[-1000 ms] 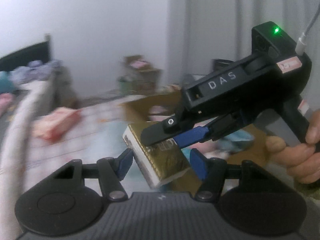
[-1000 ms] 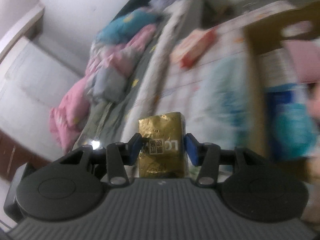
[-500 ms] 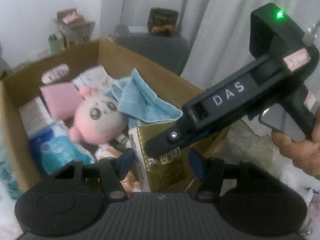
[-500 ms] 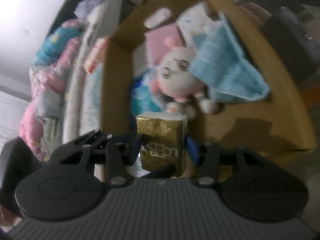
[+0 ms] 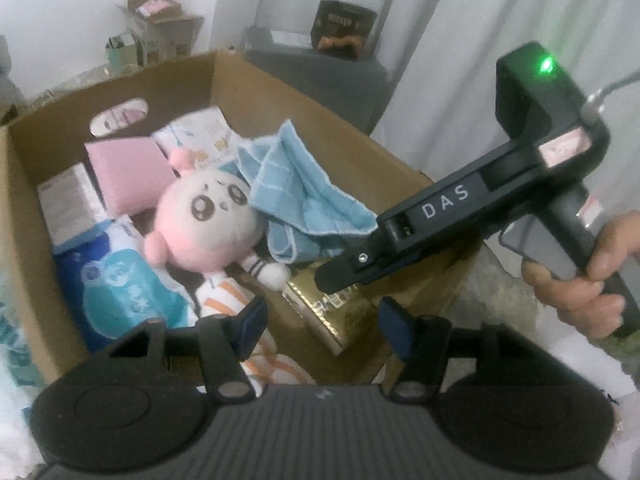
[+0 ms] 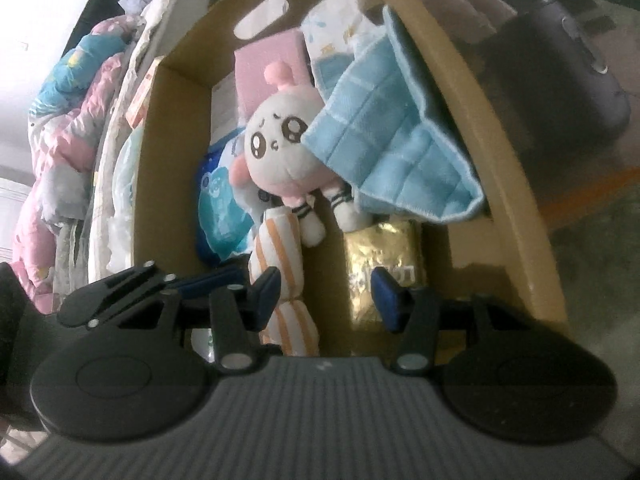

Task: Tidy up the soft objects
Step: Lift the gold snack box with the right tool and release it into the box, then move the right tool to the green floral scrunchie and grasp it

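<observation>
Inside the cardboard box [image 6: 516,184], left side packed: blue pack [image 6: 218,200], striped roll [image 6: 282,264], plush [image 6: 280,148]. Gold packet [image 6: 384,256] lies by the right wall under the blue cloth [image 6: 384,140]. Right gripper [image 6: 324,294] open, left gripper [image 5: 320,322] open, neither touching the packet.

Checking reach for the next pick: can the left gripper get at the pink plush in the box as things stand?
Probably yes. The pink plush lies uncovered on top in the box, and the left gripper is open and empty just above it.
</observation>
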Available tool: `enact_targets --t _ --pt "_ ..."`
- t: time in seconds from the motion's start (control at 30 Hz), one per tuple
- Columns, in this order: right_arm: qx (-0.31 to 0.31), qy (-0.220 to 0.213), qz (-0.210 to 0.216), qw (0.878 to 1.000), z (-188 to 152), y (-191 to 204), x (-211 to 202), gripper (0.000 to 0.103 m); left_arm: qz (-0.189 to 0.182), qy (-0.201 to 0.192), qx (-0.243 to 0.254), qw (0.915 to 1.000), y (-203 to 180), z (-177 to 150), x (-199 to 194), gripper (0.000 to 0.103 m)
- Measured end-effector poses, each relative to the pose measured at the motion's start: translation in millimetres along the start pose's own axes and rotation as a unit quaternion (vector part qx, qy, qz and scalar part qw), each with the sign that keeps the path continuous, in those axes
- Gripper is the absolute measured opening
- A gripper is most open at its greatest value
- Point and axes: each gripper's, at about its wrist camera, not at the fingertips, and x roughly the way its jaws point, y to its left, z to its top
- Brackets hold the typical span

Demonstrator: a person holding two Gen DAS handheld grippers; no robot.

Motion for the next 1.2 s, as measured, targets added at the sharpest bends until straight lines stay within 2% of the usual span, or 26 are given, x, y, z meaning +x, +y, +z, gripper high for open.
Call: enact_targets --t 0.17,0.37,0.47,0.6,0.77,0.93,1.03,1.1,1.2 --pt "0.004 -0.024 0.018 1.000 -3.3 4.9 -11.4 0.050 0.011 -0.036 -0.001 0.9993 6.3 -7.9 -38.2 0.065" --pt "-0.009 -0.055 0.028 0.998 -7.3 29.6 -26.3 0.051 0.047 -0.082 -0.022 0.9953 31.4 -30.5 -92.7 0.068" --pt "-0.034 -0.067 0.044 0.996 -13.4 56.5 -28.1 0.052 0.079 -0.107 -0.037 0.9904 50.4 -48.8 -123.3 0.070" --pt "-0.080 -0.071 0.077 0.991 -22.2 104.2 -19.6 0.054 0.146 -0.127 -0.065 0.9790 82.1 -80.5 -156.7 0.073" --pt "-0.134 -0.035 0.120 0.983 -31.3 169.3 10.5 0.054 0.188 -0.118 -0.118 0.9678 118.2 -121.7 -175.5 0.073" --pt "-0.175 0.035 0.138 0.974 -47.8 230.2 60.9 0.054 0.183 -0.102 -0.153 0.9658 139.9 -158.3 -168.9 0.073" --pt "-0.187 0.081 0.119 0.972 -62.3 248.9 95.2 0.054 0.196 -0.094 -0.159 0.9629 148.8 -172.6 -154.1 0.065" --pt "-0.190 0.105 0.100 0.971 -71.5 256.6 115.3 0.054 0.201 -0.084 -0.159 0.9629 154.8 -177.1 -147.3 0.055" --pt "-0.196 0.112 0.066 0.972 -82.4 264.5 136.2 0.054 0.187 -0.075 -0.169 0.9648 167.7 -188.5 -137.6 0.048"
